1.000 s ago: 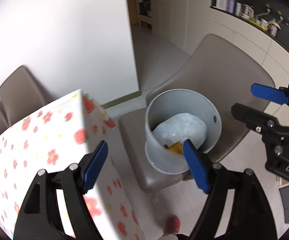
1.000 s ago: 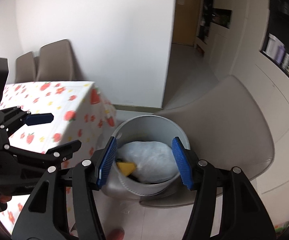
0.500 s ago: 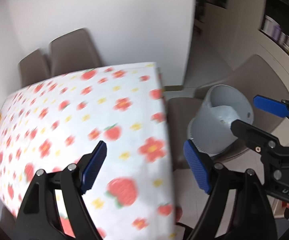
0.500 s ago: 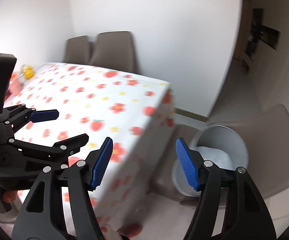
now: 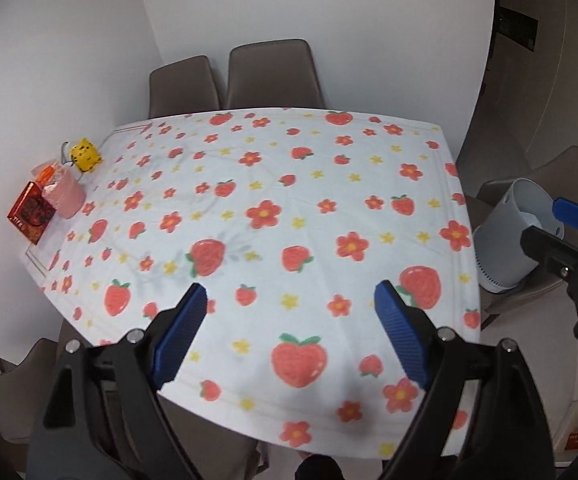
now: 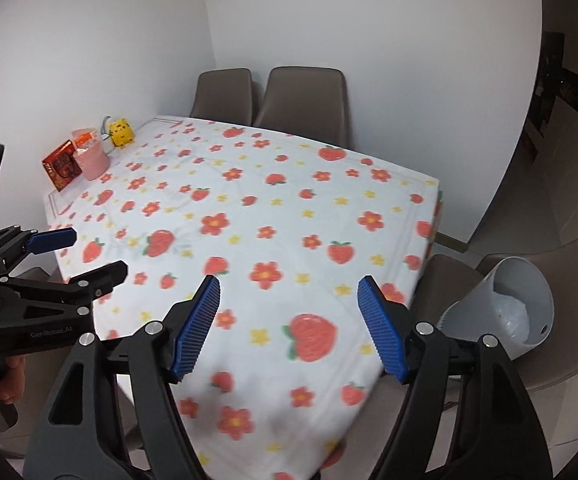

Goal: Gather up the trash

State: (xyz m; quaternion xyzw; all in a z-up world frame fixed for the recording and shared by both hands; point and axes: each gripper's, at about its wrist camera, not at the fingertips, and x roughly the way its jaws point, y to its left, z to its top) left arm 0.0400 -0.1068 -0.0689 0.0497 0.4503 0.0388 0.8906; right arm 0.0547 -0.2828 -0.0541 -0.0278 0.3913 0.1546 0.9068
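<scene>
- Nearest: left tongs (image 5: 291, 322) spread wide, blue pads (image 5: 179, 334) apart, nothing between them, held above the near part of the bench (image 5: 273, 184).
- Right tongs (image 6: 289, 326) likewise spread wide and holding nothing, ribbed blue pads (image 6: 381, 330) over the near right corner of the bench.
- Each pair of tongs visible at the edge of the other's view: left pair low at the left of the right wrist view, right pair at the right edge of the left wrist view.
- Beneath both: bench draped in a white cloth printed with red strawberries, red flowers and small yellow stars.
- To the right, off the bench: grey bin (image 6: 505, 308) standing on the seat of a brown chair (image 6: 561, 268), beside the bench's right edge.
- Inside the bin: pale crumpled trash (image 6: 513, 314), perhaps a plastic bag; too blurred to say more.
- Far left corner of the bench: red box (image 5: 31, 212) touching or just beside a pink cup (image 5: 65, 196), yellow cube-shaped toy (image 5: 85, 155) just behind them.
- Farthest: two brown chairs (image 5: 275, 74) side by side at the far edge of the bench, backs against the white wall (image 5: 321, 12).
</scene>
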